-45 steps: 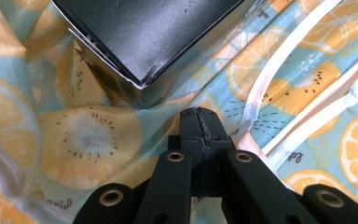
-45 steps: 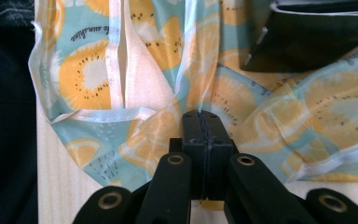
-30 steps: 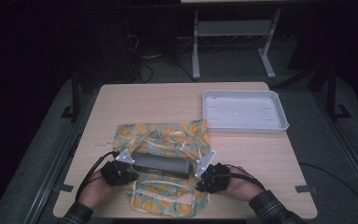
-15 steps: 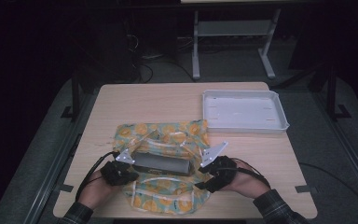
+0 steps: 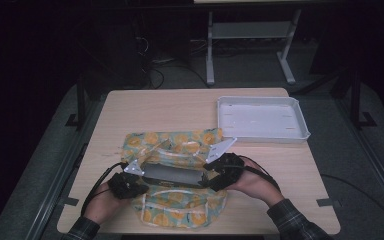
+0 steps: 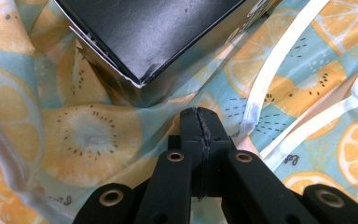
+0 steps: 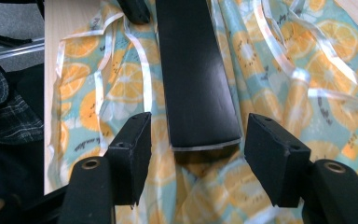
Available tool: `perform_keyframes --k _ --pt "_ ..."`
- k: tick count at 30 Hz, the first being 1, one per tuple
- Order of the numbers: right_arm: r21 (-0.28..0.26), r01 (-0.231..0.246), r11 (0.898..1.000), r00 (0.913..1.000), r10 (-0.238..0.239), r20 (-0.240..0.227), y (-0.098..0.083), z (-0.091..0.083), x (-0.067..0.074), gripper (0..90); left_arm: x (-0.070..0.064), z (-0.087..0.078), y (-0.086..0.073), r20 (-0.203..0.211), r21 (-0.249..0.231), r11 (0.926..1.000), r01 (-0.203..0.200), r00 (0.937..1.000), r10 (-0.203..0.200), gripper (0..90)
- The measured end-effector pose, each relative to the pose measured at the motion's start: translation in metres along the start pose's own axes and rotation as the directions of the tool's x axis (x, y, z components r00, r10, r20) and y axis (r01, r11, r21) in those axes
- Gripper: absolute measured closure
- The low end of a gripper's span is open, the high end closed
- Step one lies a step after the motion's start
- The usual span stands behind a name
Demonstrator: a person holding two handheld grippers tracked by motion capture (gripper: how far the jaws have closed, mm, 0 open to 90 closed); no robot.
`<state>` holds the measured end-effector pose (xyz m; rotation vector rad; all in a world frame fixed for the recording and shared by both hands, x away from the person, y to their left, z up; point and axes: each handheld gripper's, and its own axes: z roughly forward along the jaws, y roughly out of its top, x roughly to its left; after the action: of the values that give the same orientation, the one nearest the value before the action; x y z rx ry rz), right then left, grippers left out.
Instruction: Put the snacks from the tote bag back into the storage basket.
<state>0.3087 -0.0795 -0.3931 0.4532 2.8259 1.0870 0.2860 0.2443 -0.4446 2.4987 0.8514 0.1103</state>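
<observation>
Light wood-grain rectangular table (image 5: 180, 107) carries everything. On its near half lies a thin cloth bag printed with orange slices and kiwis on teal, with white strap handles (image 5: 177, 145), spread flat and rumpled, one edge toward the person.

Far right of it, well apart, sits a white shallow rectangular plastic tray (image 5: 300, 131), nothing in it.

On top of the bag, across the middle, lies a long flat matte-black cardboard box (image 5: 172, 174). It runs left-right between the two grippers, resting on the fabric and not yet inside it. My read: the job is bagging the box, so it's staged at the bag's mouth.

Left gripper (image 6: 200, 126): fingers fully closed, pinching a fold of the bag fabric just beside the box's corner. Likely pinning or lifting one layer so the mouth stays open.

Right gripper (image 7: 193, 158): fingers have just been opening and now stand apart on either side of the box's near end, pads clear of it on both sides. Box end sits between them, not gripped. Looks like a release or re-grip.

Next call: right re-takes the box end or the opposite bag edge; left holds the fabric so the cloth doesn't drag along.

Risk: thin cloth slips out of the pinch.
</observation>
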Motion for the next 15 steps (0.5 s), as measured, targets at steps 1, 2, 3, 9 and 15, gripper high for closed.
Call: perform_keyframes --k 1,2,3,9,15 --pt "-0.005 0.002 1.0 1.0 -0.002 0.0 0.002 0.001 -0.001 39.8 0.0 0.0 0.0 0.001 0.0 1.0 0.001 1.0 -0.001 89.6" --pt "-0.008 0.01 1.0 1.0 -0.01 -0.001 0.004 0.003 -0.002 39.8 0.0 0.0 0.0 0.001 -0.003 1.0 0.003 1.0 -0.003 89.6" --pt "-0.006 -0.017 1.0 0.9998 0.017 -0.009 0.007 0.004 0.0 39.8 0.0 0.0 0.0 0.001 -0.004 1.0 0.004 1.0 -0.004 89.5" --pt "-0.006 0.023 1.0 0.9997 -0.023 -0.011 0.018 0.013 -0.003 39.9 0.0 0.0 -0.001 0.003 -0.005 1.0 0.006 1.0 -0.006 89.3" --pt "0.014 0.031 0.999 0.9994 -0.03 -0.013 0.027 0.026 -0.003 39.9 0.0 0.0 0.0 0.0 0.006 1.0 0.001 1.0 -0.001 89.3"
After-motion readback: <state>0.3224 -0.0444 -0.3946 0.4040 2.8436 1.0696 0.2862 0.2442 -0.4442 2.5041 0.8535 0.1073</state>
